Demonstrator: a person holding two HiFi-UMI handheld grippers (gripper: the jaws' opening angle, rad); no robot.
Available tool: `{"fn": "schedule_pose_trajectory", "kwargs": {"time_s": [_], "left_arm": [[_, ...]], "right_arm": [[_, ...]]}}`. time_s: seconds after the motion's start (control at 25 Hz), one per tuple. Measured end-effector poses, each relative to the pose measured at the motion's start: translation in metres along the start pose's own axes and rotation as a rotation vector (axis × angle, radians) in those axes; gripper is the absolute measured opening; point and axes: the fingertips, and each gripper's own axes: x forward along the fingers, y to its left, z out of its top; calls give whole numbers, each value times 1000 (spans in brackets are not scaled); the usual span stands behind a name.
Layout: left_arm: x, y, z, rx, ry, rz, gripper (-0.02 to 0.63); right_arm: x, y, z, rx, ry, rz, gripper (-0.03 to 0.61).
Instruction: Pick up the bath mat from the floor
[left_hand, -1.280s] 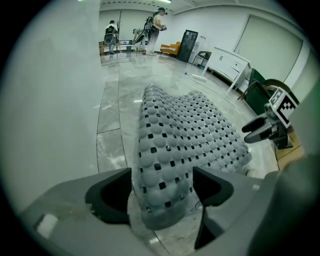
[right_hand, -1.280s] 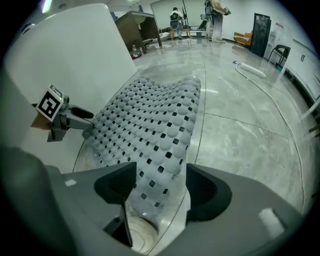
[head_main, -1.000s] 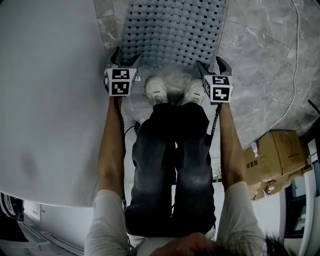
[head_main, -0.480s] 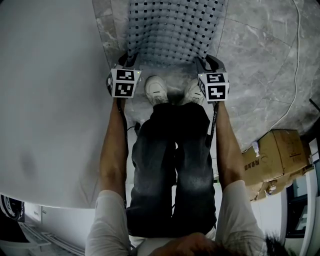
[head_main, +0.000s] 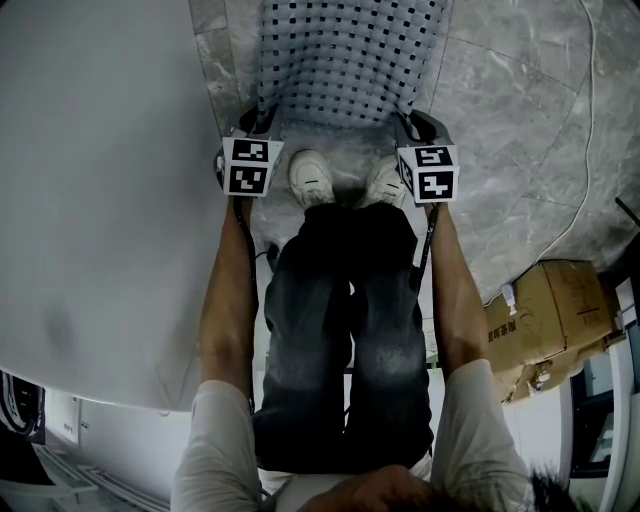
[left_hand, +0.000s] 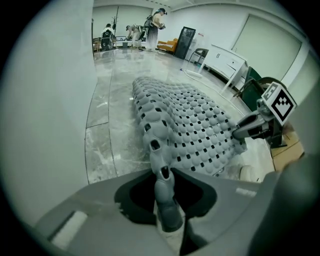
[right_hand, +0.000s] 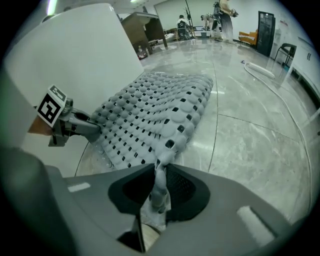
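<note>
Left hand-held gripper (left_hand: 164, 195): jaws have just been closing, now narrow and clamped on the near left corner of the grey rubbery bath mat (left_hand: 195, 125) (rounded bumps, square holes), with the mat edge pinched upright between the pads. Right hand-held gripper (right_hand: 157, 187): same story, jaws have just been closing, now narrow and biting the near right corner, with a fold of mat between them. Both point steeply down, and their black-and-white marker cubes (head_main: 250, 165) sit level with each other in the head view. The mat's near edge is raised off the grey marble tile floor (head_main: 520, 120) and stretched between the two grippers. From there it slopes away, and the far end lies flat on the floor. The floor under the raised edge looks wet or smeared. The person's white shoes (head_main: 312, 178) stand between the grippers, just behind the mat's near edge. A large plain white surface (head_main: 100, 200) runs along the mat's left side. A thin white cable (head_main: 590, 100) trails over the tiles to the right. A brown cardboard box (head_main: 545, 310) sits further back on the right, well apart from the mat.
</note>
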Motion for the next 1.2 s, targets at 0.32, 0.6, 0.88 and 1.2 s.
{"fn": "schedule_pose_trajectory", "kwargs": {"time_s": [0.32,0.6,0.88,1.2], "left_arm": [[-30,-23,13,3,-17,-8,80],[-73,-43,28,-3,-18,-24,77],[-119,-59,40,6,-31,-17,74],[-170,-81,50,12,-45,-31,74]], "right_arm": [[-42,3,6,-64,5,-32,57],[-93,10,20,-54,-9,-26,51],[-144,25,29,-51,-41,-25,46],[-202,37,33,-60,-60,-35,44]]}}
